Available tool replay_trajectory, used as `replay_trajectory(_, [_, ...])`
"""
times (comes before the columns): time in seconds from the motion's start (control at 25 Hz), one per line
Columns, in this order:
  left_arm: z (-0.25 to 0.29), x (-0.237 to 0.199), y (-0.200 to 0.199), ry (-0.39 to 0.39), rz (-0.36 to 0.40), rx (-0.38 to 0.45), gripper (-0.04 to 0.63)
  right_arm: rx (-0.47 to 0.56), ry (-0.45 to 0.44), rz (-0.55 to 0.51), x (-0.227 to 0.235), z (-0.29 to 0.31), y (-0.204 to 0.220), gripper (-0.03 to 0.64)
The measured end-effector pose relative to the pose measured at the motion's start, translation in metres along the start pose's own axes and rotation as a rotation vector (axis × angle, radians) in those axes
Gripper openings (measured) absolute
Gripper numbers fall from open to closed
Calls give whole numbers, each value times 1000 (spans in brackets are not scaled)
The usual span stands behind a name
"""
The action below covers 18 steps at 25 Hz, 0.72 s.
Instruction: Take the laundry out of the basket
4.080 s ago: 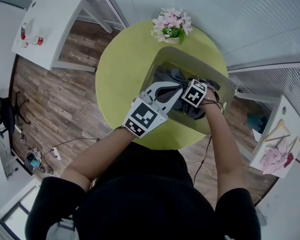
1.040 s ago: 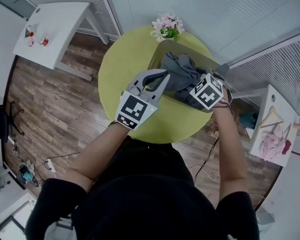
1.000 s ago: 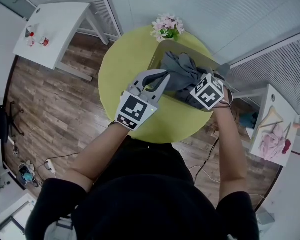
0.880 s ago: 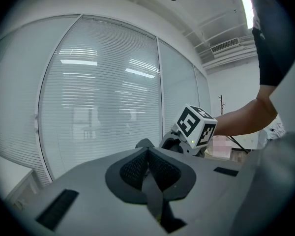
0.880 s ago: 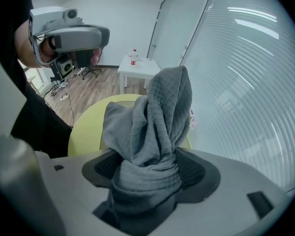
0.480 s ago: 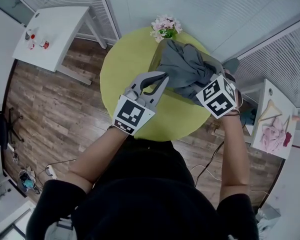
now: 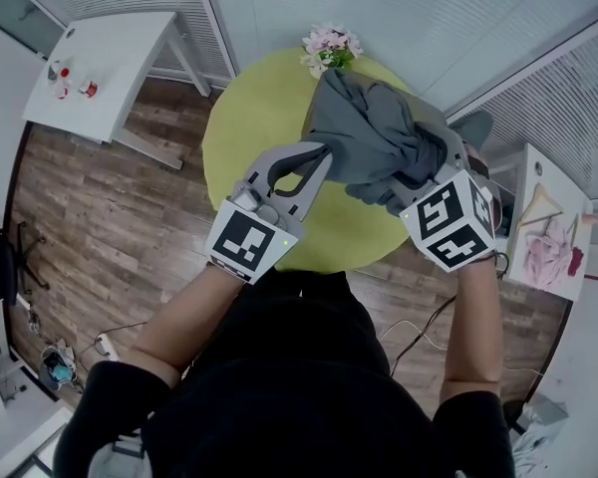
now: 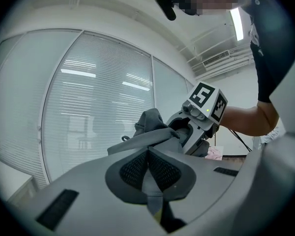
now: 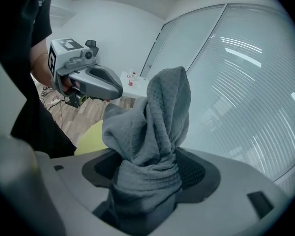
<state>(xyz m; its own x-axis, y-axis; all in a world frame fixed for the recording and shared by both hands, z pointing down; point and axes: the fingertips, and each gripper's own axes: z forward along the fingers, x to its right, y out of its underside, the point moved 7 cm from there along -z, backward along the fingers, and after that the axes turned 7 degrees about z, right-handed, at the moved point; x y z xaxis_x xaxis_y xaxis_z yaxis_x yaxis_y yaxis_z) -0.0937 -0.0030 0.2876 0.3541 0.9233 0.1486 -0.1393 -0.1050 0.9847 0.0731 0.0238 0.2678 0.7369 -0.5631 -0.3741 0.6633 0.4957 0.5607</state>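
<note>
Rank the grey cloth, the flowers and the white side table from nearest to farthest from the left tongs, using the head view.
1. cloth: pinched in the left tongs, just to their right.
2. flowers: farther up the picture, beyond the cloth.
3. white table: far upper left, across the wooden floor.

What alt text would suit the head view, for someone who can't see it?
Seen from above, a person's left gripper and right gripper both clamp one grey cloth, held up over a round yellow-green table. Pink flowers stand at the table's far edge.
</note>
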Motion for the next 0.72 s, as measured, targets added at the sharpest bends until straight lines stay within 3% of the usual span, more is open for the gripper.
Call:
replay_trajectory(0.4, [-35,22,6,-77,-28,12,8,13,-79,16,-61,-3,18,353])
replay_trajectory(0.72, [-56,53,27,-146,-36,-46,8,31,-158,52,-108,7,51,354])
